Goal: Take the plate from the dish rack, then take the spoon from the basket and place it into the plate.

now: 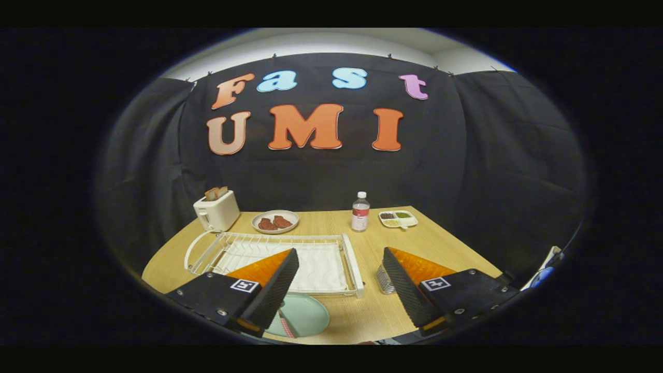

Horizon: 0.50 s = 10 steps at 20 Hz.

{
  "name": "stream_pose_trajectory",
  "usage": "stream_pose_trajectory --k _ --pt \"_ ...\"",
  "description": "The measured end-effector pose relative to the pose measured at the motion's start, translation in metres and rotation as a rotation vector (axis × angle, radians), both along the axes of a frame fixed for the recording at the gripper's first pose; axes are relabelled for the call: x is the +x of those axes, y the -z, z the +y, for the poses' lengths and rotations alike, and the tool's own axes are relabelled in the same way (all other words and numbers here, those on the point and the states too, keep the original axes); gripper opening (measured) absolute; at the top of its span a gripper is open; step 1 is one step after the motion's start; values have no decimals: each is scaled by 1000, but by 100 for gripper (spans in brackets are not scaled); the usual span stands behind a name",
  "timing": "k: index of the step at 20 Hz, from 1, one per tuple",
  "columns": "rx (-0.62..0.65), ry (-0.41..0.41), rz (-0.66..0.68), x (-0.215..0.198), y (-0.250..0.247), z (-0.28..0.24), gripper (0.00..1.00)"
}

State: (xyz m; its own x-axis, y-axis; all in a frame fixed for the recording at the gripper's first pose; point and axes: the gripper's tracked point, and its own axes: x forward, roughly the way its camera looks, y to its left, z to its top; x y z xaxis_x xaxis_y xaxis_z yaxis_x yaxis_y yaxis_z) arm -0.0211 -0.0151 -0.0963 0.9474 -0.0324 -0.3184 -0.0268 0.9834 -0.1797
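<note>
Plate is out of the rack; I judge the spoon step comes now.

The pale green plate [305,315] lies flat on the table [373,243], just in front of the dish rack [290,256] and close behind my left finger; something striped red and white rests at its near edge, partly hidden, and I cannot say if it is the spoon. My claw [339,290] is spread wide and holds nothing. A ribbed metal mesh basket [386,280] stands just beside the right finger, mostly covered by it. The rack is white wire with a flat ribbed tray inside. Next, I think I must turn the claw toward the basket and close on a thin handle, which can slip. Farther back: a cream toaster [216,211] with bread, a round dish [275,221] with reddish pieces, a clear bottle [360,211], a small divided tray [398,218].
</note>
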Motion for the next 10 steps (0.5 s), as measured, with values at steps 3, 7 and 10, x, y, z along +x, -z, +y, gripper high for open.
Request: stream_pose_trajectory --k 3,7,10 --pt "23 4 2 0 0 5 98" --pt "9 9 -10 1 -3 7 98" --pt "14 16 -16 4 -4 7 98"
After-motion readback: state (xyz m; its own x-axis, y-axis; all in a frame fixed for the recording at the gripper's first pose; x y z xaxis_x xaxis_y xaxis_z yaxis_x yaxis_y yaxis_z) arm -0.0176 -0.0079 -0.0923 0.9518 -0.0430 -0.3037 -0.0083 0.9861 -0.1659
